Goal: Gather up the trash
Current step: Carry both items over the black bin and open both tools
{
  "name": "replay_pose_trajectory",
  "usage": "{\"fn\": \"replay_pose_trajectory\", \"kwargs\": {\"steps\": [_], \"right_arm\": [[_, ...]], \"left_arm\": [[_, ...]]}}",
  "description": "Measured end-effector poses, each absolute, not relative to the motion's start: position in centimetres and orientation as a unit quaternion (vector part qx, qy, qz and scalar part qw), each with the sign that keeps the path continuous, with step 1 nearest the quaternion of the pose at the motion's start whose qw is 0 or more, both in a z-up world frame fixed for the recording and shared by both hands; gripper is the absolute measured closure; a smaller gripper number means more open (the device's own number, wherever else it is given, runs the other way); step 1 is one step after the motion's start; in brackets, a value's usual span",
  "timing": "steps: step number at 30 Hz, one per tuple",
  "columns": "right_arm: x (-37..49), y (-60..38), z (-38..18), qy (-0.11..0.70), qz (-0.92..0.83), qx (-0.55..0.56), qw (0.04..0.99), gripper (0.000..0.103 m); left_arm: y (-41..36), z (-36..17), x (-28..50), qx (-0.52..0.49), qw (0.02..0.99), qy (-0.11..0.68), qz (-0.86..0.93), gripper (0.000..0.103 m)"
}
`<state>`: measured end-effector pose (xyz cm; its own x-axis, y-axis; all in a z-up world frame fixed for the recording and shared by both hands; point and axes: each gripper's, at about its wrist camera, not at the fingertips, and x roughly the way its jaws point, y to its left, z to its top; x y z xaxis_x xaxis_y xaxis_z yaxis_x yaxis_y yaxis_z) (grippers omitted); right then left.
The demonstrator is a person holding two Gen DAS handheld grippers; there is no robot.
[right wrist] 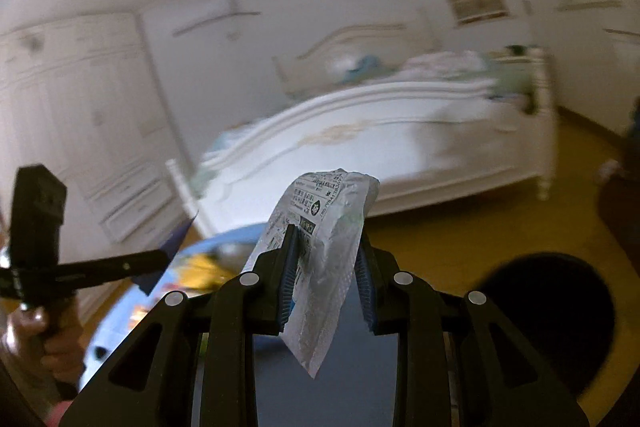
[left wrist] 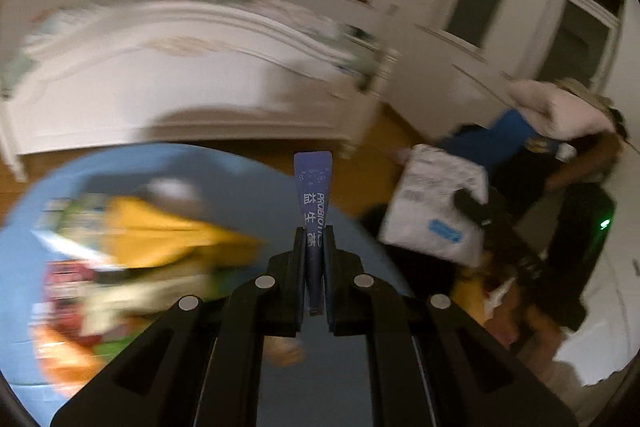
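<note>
Gripper on the left (left wrist: pixel 315 247), black and two-fingered, is clamped tight on a slim dark-blue probiotic sachet with white print (left wrist: pixel 312 195), which stands upright out of its tips toward twelve o'clock. Below it, at about nine o'clock in the left wrist view, lies a round light-blue bin (left wrist: pixel 248 163) filled with blurred yellow, red and green wrappers (left wrist: pixel 160 231). At three o'clock a white parcel bag with a blue label (left wrist: pixel 434 211) sits among dark clutter on the wooden floor. A white carved bed (left wrist: pixel 180 87) fills the ten-to-twelve o'clock area.

Right gripper (right wrist: pixel 327 263) pinches a crinkled silver foil packet with printed text (right wrist: pixel 320 247) between its blue-padded fingers (right wrist: pixel 289 267); the packet rises toward twelve o'clock and hangs past the fingers toward six. At nine o'clock in that view, a hand (right wrist: pixel 56 339) grips the left gripper's handle.
</note>
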<state>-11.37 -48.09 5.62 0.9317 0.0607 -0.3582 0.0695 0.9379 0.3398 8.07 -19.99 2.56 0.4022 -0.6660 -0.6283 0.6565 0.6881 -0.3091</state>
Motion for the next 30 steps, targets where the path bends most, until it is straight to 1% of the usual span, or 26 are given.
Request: {"fn": "replay_pose_trajectory", "kwargs": {"steps": [5, 7, 11, 15, 20, 22, 23, 24, 25, 26, 27, 28, 30], "right_arm": [[-13.6, -54.1, 0.5, 0.222, -0.073, 0.207, 0.950, 0.075], [-14.2, -55.9, -1.6, 0.239, -0.093, 0.221, 0.941, 0.075], [-13.9, -59.2, -5.1, 0.270, -0.120, 0.239, 0.925, 0.075], [-13.5, -60.8, -8.6, 0.300, -0.134, 0.267, 0.906, 0.075], [-13.4, -62.3, -11.7, 0.325, -0.141, 0.290, 0.889, 0.075], [-13.5, -62.4, -12.4, 0.333, -0.141, 0.296, 0.884, 0.075], [-13.3, -62.6, -12.6, 0.336, -0.141, 0.300, 0.882, 0.072], [-13.3, -62.8, -12.9, 0.337, -0.141, 0.305, 0.880, 0.070], [-13.0, -63.2, -12.9, 0.337, -0.142, 0.310, 0.878, 0.059], [-13.1, -63.5, -12.8, 0.334, -0.144, 0.314, 0.877, 0.046], [-13.4, -63.5, -12.6, 0.326, -0.148, 0.318, 0.878, 0.041], [-13.8, -63.3, -12.2, 0.321, -0.149, 0.320, 0.879, 0.038], [-14.1, -63.1, -11.7, 0.317, -0.150, 0.317, 0.881, 0.038]], "left_arm": [[-30.2, -1.1, 7.9, 0.004, 0.787, 0.414, -0.458, 0.094], [-33.0, -2.0, 7.9, -0.001, 0.768, 0.431, -0.474, 0.094], [-38.5, -4.2, 7.7, 0.029, 0.742, 0.462, -0.486, 0.094], [-41.9, -5.7, 7.2, 0.056, 0.726, 0.481, -0.489, 0.094], [-43.8, -7.4, 7.0, 0.081, 0.712, 0.500, -0.485, 0.093], [-44.1, -7.7, 6.9, 0.096, 0.710, 0.503, -0.483, 0.089], [-44.6, -8.2, 6.7, 0.110, 0.711, 0.504, -0.478, 0.086], [-44.7, -8.3, 6.7, 0.118, 0.712, 0.505, -0.473, 0.078], [-44.7, -8.4, 6.6, 0.123, 0.716, 0.505, -0.466, 0.060], [-44.5, -8.3, 6.5, 0.124, 0.722, 0.502, -0.460, 0.048], [-44.3, -8.2, 6.4, 0.120, 0.728, 0.496, -0.459, 0.034], [-43.8, -7.8, 6.2, 0.113, 0.735, 0.485, -0.460, 0.027], [-43.5, -7.2, 6.1, 0.112, 0.739, 0.476, -0.464, 0.027]]}}
